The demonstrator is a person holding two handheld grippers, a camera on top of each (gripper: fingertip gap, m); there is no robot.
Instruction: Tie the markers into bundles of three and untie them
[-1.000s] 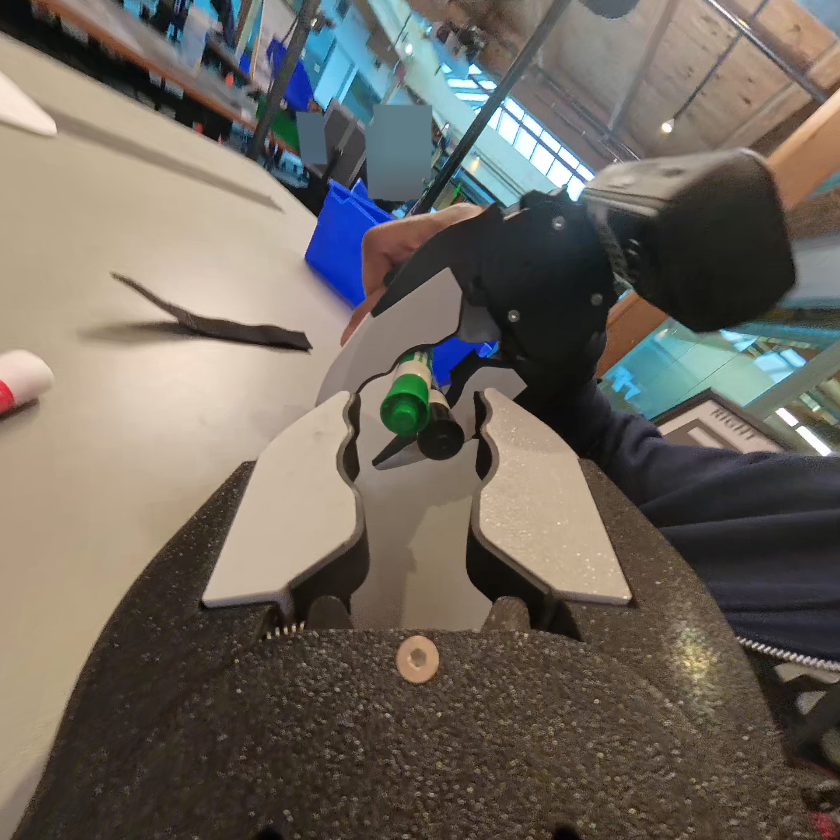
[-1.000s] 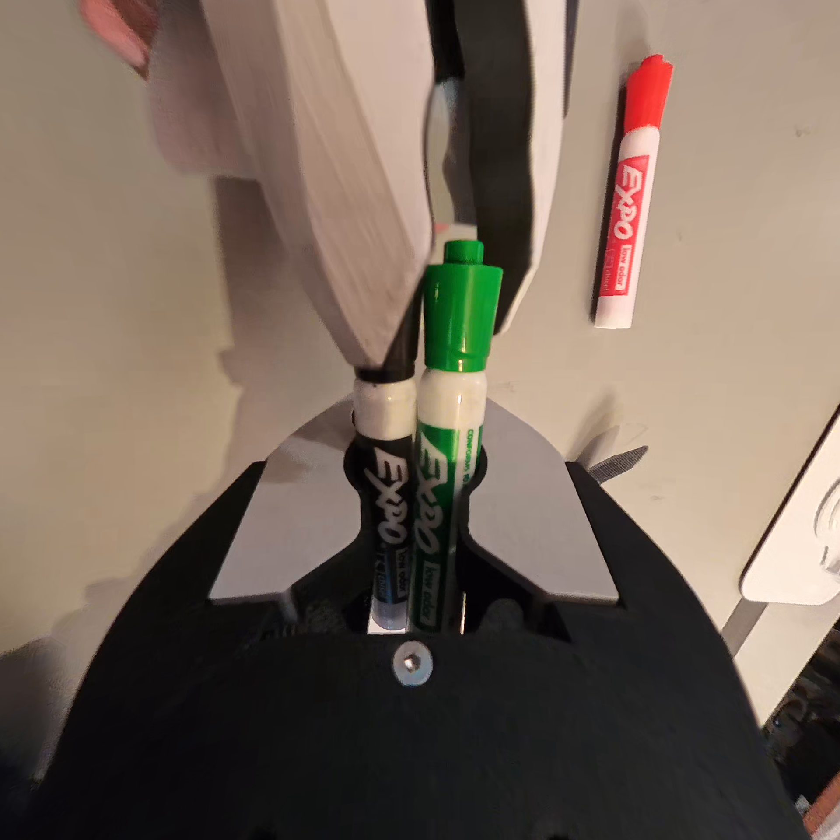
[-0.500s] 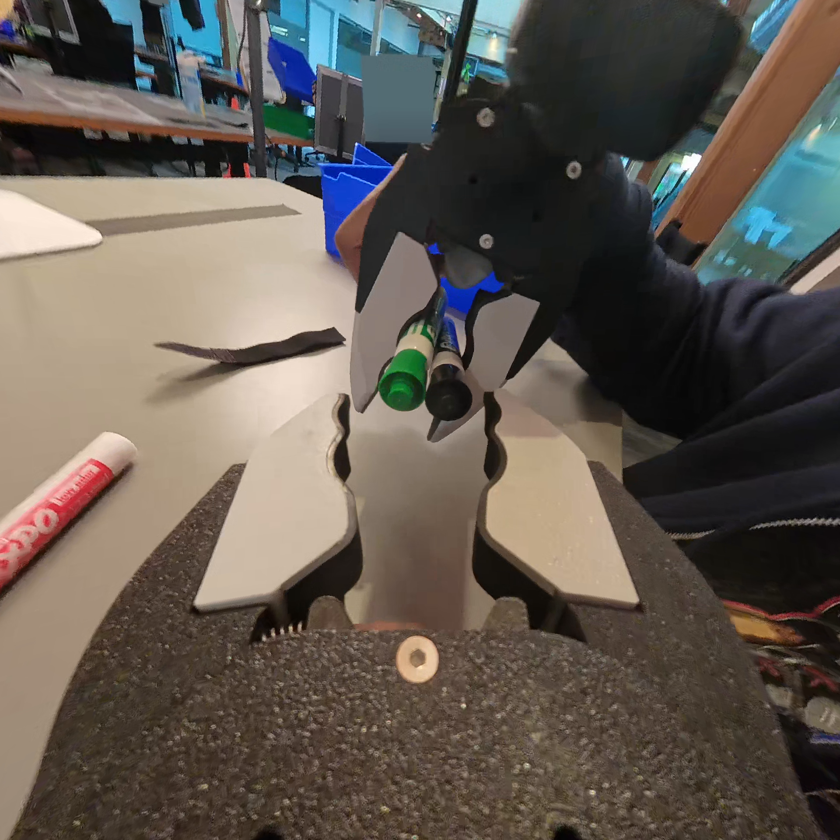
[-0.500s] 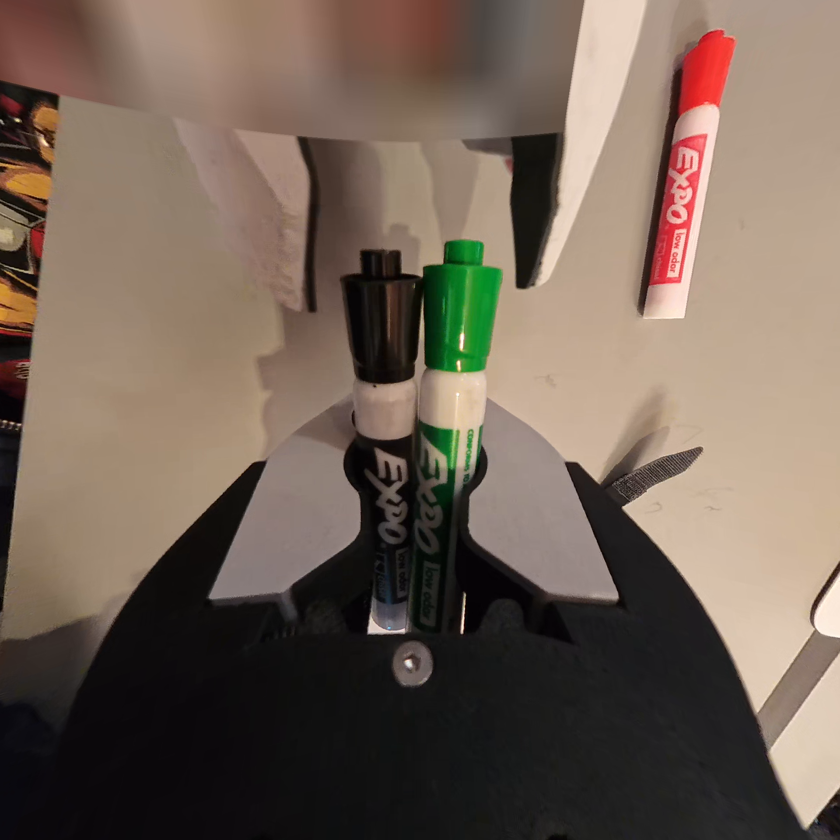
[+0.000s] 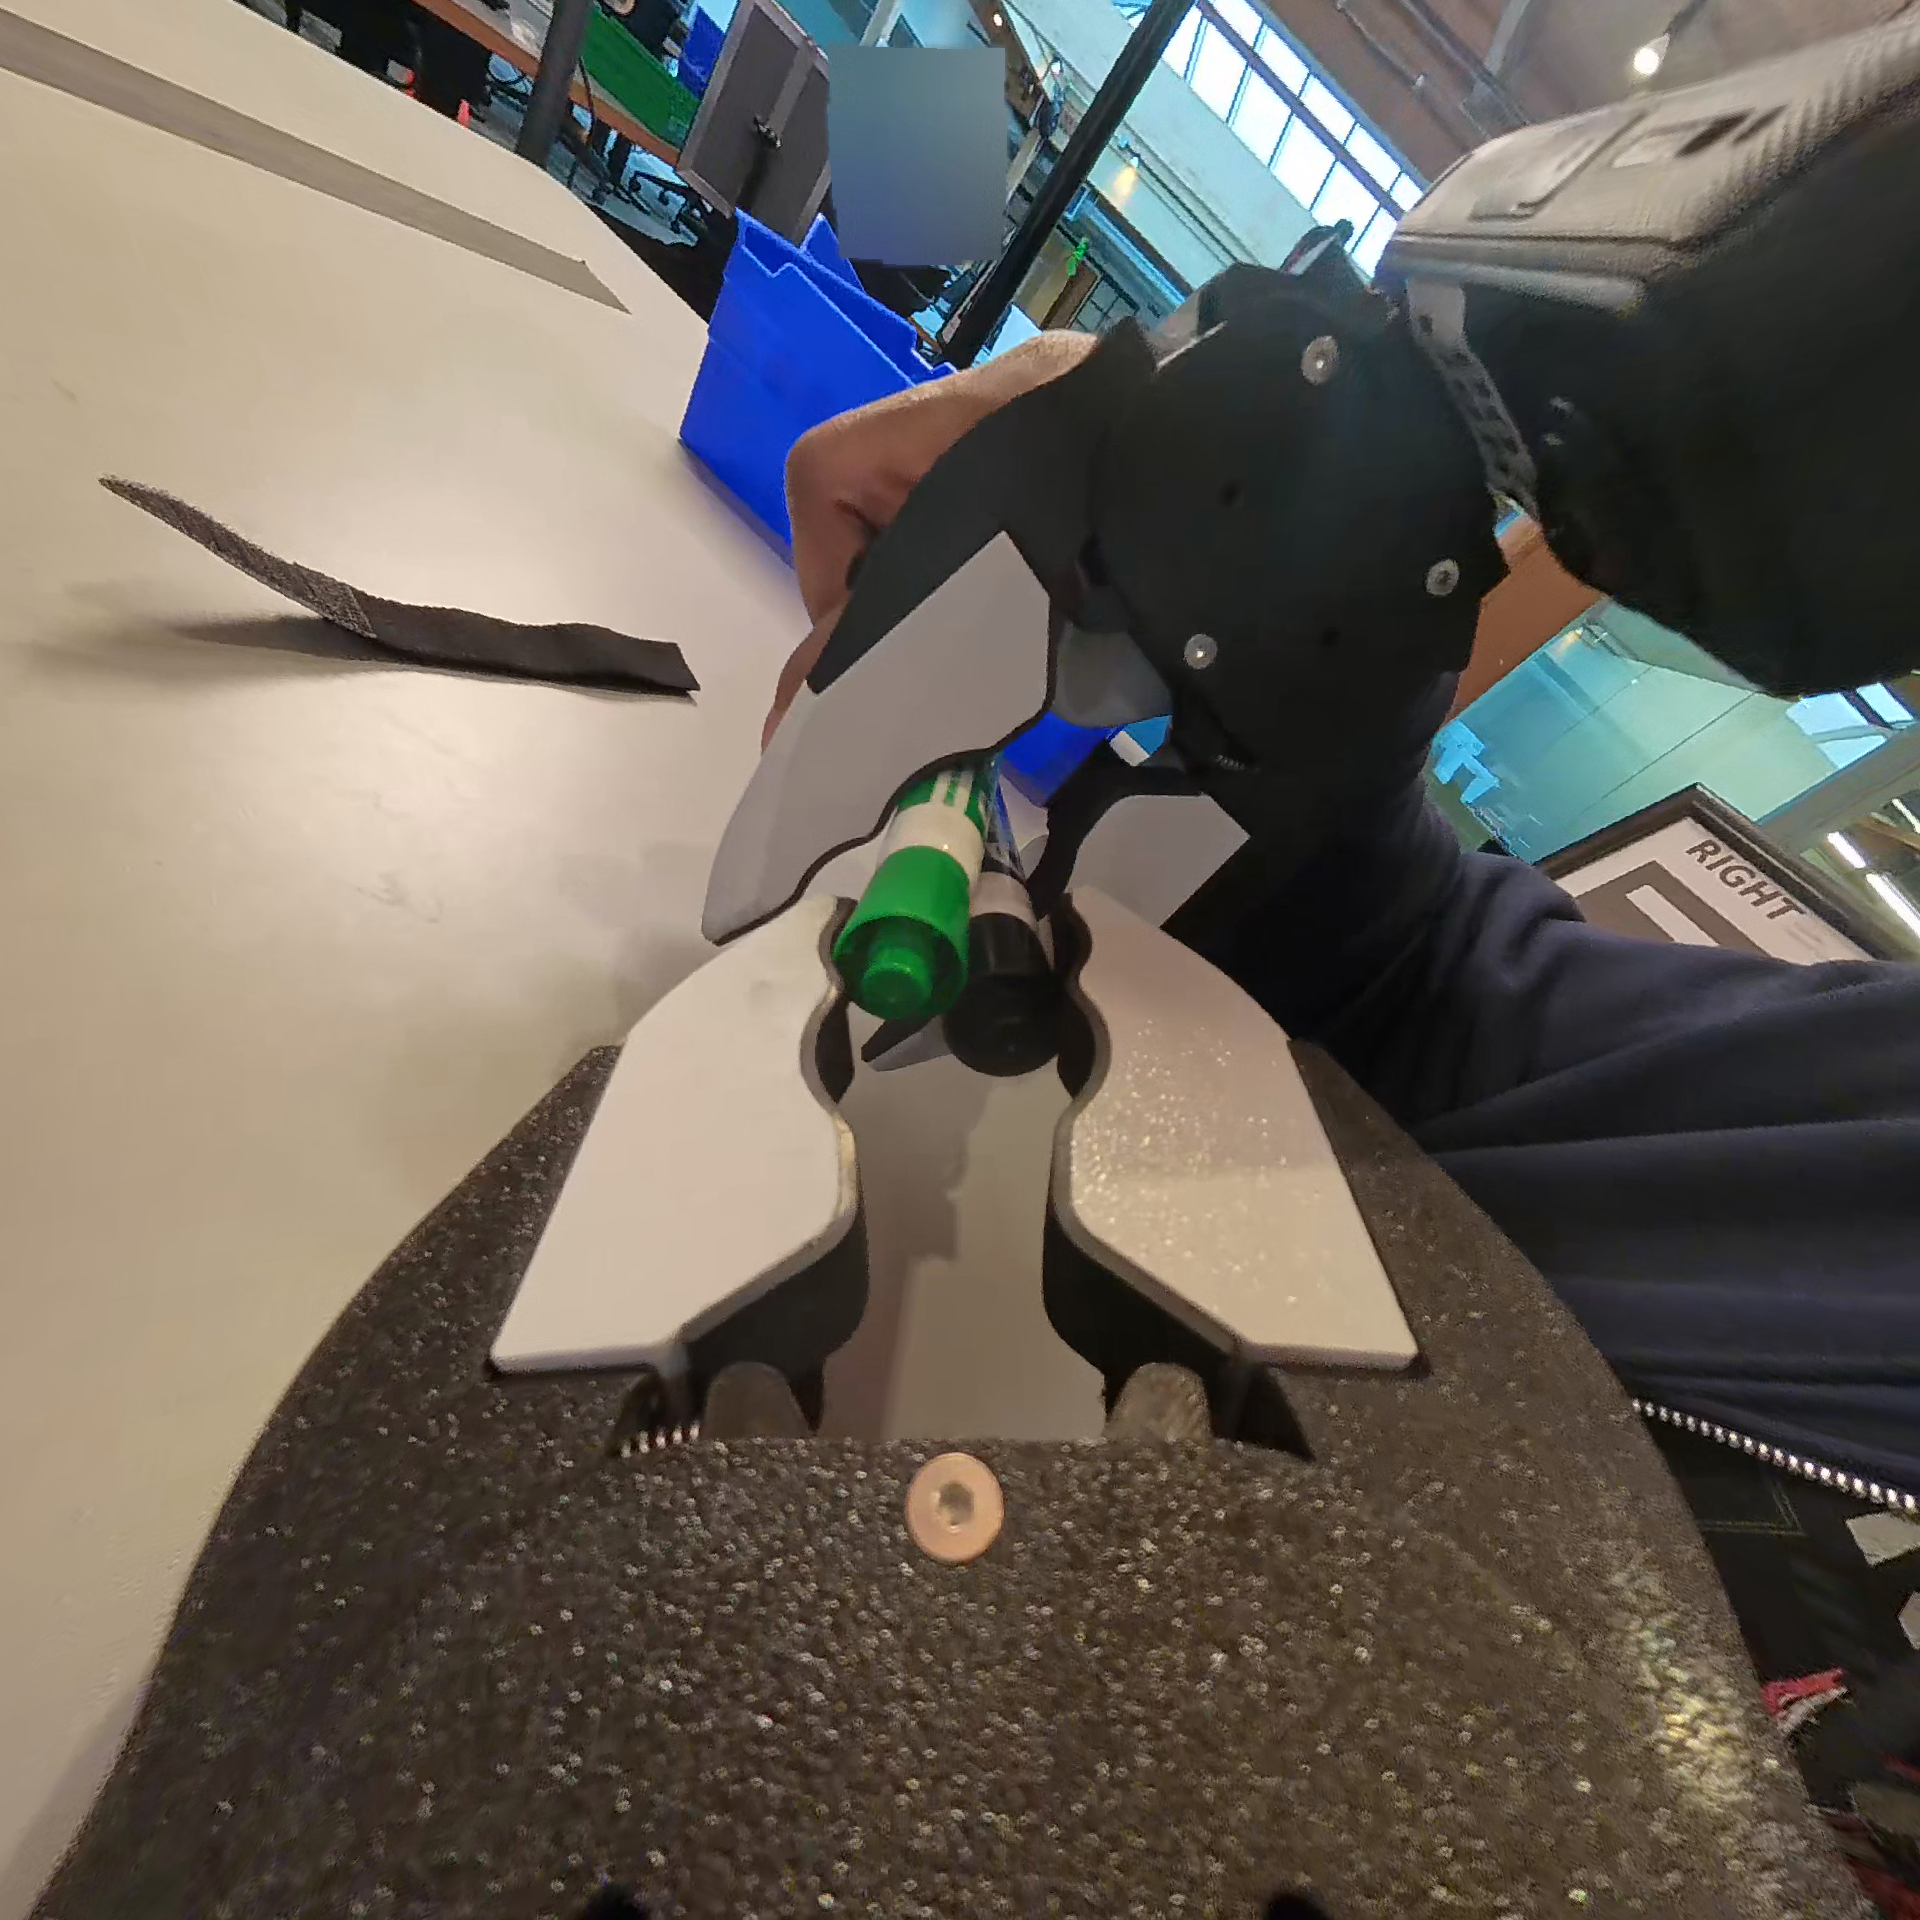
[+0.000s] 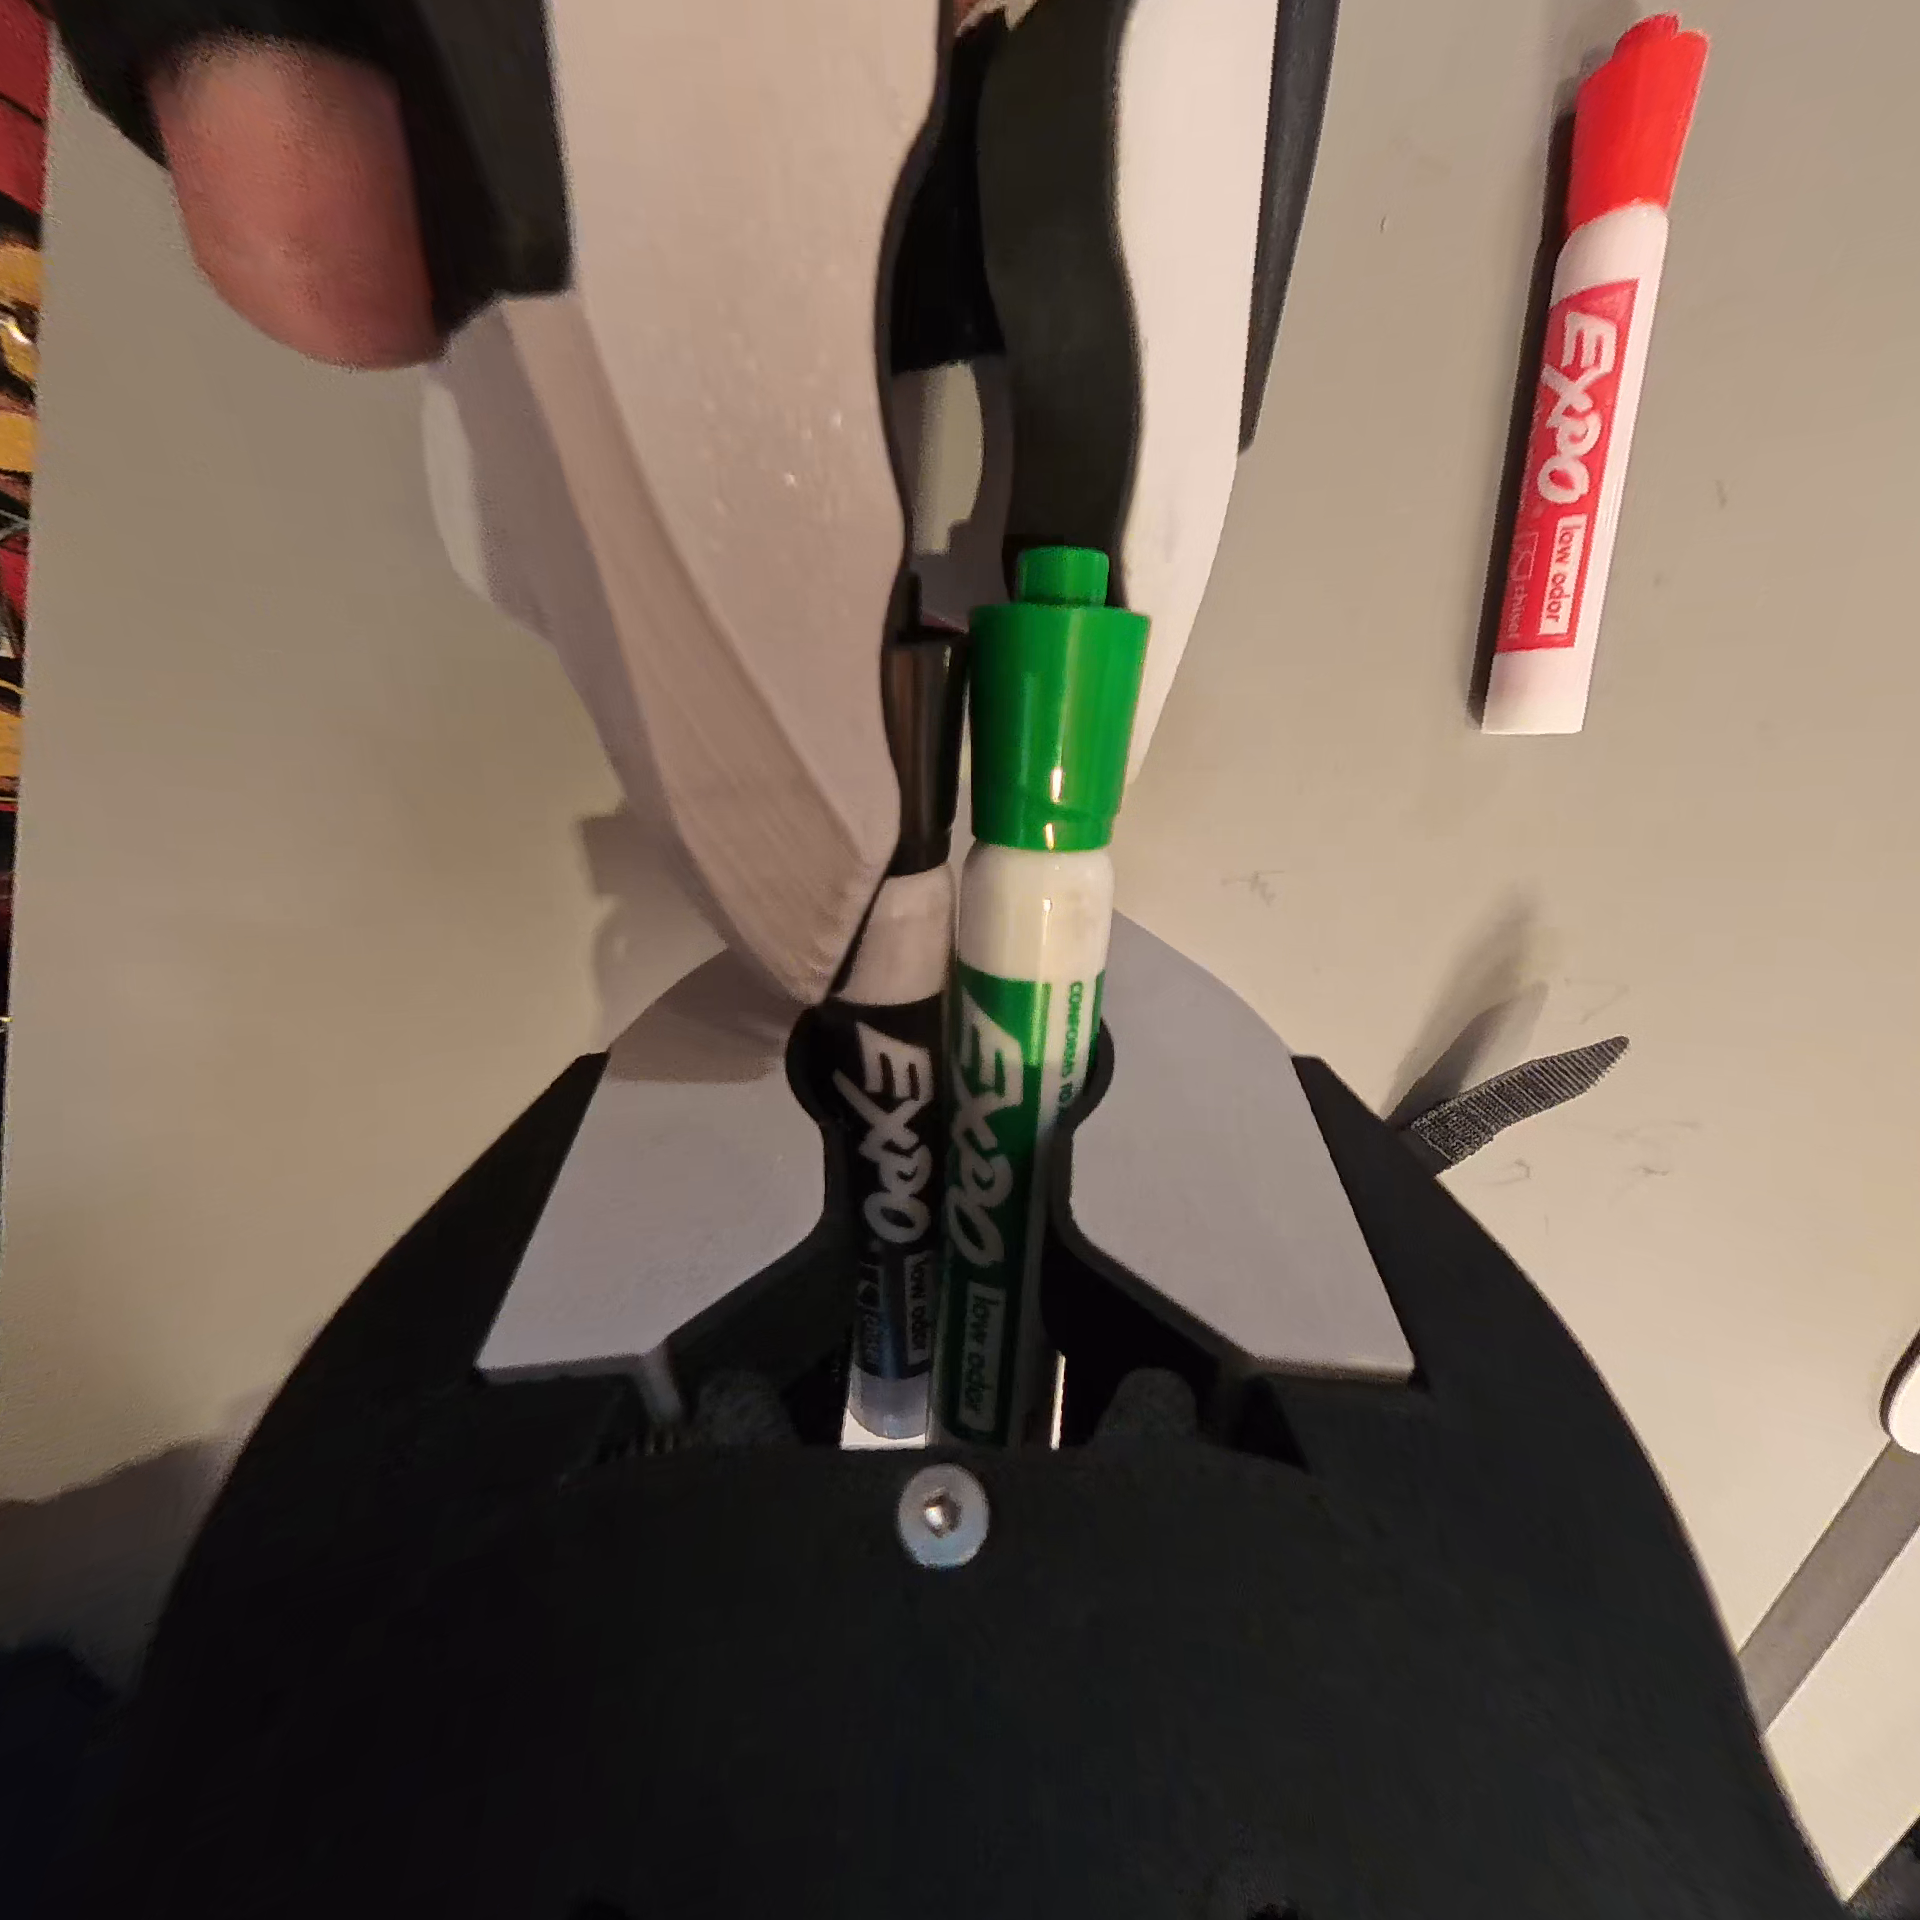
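Spreading pale and smooth to a curved far edge, the grey worktop (image 5: 312, 935) leaves open room to the left of both tools. A black fabric strap (image 5: 416, 634) lies flat there, well apart from them, and a blue plastic bin (image 5: 790, 353) stands beyond the edge. The right hand-held gripper (image 6: 951, 1049), angled down over the surface in a person's hand (image 5: 873, 457), clamps a green-capped white marker (image 6: 1039, 831) and a black-capped white marker (image 6: 914, 914) side by side, pads pressed on both barrels. The left hand-held gripper (image 5: 951, 997), lying low and aimed at its partner, has narrowed since half a second ago and moved in; its fingers (image 5: 727, 1143) now flank the two caps, the green cap at the left fingertip notch, the black one at the right, though firm pressing cannot be told. A red-capped white marker (image 6: 1569, 384) lies loose on the surface, right of the held pair and well apart.
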